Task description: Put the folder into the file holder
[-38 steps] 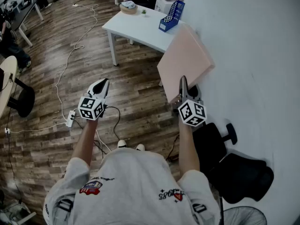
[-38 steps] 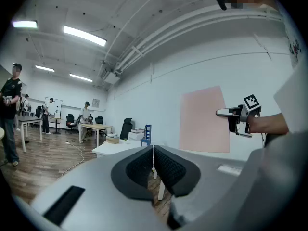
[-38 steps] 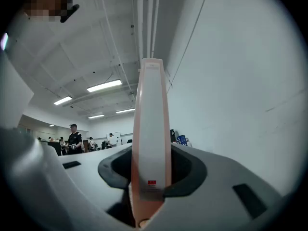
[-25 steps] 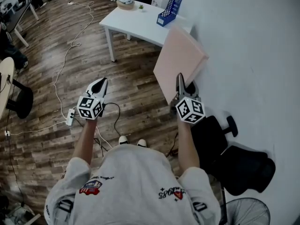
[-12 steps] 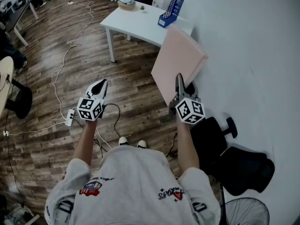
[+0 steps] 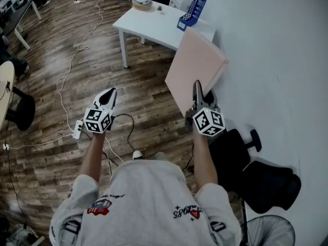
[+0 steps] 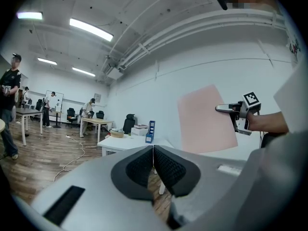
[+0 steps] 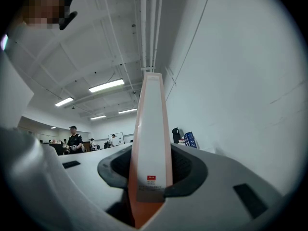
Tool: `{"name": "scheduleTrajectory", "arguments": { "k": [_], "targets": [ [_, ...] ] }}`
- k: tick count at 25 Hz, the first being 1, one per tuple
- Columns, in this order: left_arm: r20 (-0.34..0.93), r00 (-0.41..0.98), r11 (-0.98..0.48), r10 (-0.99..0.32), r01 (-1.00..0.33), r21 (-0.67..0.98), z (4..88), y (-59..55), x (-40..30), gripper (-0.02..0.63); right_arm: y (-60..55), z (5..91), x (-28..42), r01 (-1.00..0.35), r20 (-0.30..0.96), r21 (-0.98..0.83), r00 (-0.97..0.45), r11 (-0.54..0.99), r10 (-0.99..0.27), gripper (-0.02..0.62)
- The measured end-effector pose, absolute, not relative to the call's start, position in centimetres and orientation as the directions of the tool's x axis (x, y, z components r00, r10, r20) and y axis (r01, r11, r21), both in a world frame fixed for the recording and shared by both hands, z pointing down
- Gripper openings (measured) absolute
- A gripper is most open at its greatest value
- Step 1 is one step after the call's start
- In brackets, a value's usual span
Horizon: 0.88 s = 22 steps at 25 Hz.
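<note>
The right gripper point(image 6: 198, 90) pinches the lower edge of the pink folder point(image 6: 197, 65), held upright at centre right beside the wall point(image 6: 277, 60). The left gripper point(image 6: 109, 94), centre left, has its jaws pressed together, empty; the blue file holder point(image 6: 191, 13) stands on the white table point(image 6: 148, 27) at the top.

Spine label point(image 8: 151, 183): a small red mark above lines of fine print, too small to read; it sits low on the white spine of the folder point(image 8: 152, 124).
Right shirt print point(image 6: 185, 212): script lettering with a red emblem, upside down in the head view, not legible.
Left shirt print point(image 6: 100, 205): a red-and-blue emblem under a line of script, not legible.
Left marker cube point(image 6: 98, 120), right marker cube point(image 6: 209, 122): black-and-white square patterns, no letters or digits.
</note>
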<state>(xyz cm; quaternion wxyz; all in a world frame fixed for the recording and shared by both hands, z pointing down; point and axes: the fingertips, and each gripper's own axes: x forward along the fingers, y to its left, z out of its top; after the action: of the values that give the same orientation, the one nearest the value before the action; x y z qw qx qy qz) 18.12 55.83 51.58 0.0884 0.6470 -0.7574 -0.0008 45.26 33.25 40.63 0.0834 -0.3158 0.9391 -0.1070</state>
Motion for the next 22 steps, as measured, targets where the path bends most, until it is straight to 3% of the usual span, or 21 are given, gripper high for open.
{"name": "scheduleTrajectory", "arguments": {
  "k": [12, 22],
  "targets": [
    [0.161, -0.153, 0.174, -0.975, -0.977, 0.121, 53.4, 51.8, 12.9, 0.006, 28.7, 41.9, 39.2, -0.558, -0.085, -0.263, -0.799, 0.787, -0.595, 0.16],
    [0.175, -0.194, 0.213, -0.965, -0.972, 0.1, 52.8, 39.5, 7.4, 0.006, 15.1, 44.1, 33.7, -0.54, -0.054, -0.302, -0.813, 0.786, -0.58, 0.16]
  ]
}}
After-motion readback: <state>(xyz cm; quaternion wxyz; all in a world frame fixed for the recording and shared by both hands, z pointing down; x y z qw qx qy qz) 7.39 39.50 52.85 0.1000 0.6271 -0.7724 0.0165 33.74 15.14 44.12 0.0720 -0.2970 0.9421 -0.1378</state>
